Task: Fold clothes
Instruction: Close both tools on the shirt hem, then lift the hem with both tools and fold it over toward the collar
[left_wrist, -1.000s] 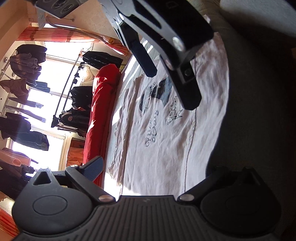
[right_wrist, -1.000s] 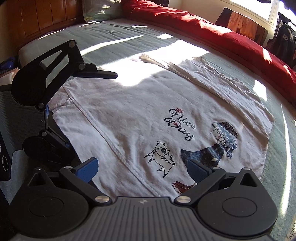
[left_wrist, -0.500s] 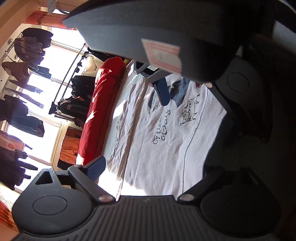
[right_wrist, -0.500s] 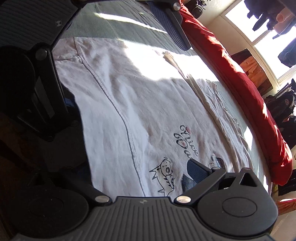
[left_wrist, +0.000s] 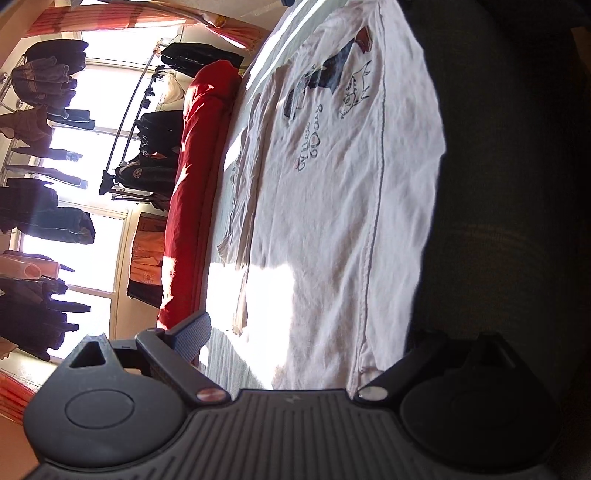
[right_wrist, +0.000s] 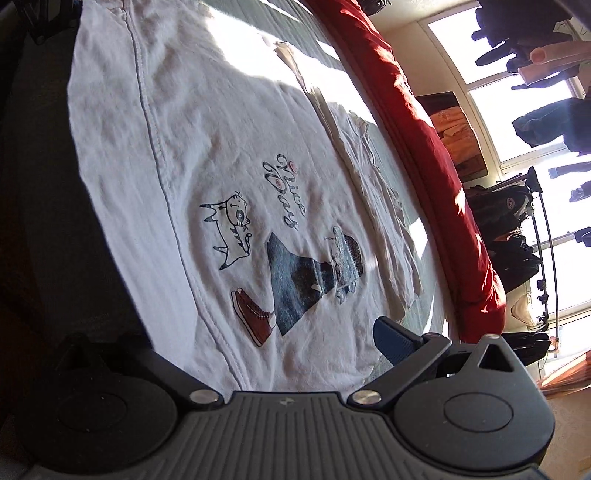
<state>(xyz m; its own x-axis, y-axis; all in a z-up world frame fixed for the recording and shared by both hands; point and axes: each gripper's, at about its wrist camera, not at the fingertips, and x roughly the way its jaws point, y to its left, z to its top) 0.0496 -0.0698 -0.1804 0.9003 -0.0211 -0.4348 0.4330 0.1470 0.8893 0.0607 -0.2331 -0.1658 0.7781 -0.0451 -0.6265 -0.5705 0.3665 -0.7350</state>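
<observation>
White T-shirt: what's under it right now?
The white T-shirt lies flat on the grey-green bed cover, which shows around its edges. Anything beneath the shirt itself is covered.

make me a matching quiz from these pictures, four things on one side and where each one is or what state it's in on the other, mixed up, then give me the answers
Things:
1. white T-shirt
2. red blanket
3. dark clothes
4. left hand-held gripper

Places or states:
A. hanging in front of the bright window
B. open, holding nothing
C. spread flat on the bed, print side up
D. rolled along the far edge of the bed

Pairs: 1-C, 2-D, 3-A, 4-B
</observation>
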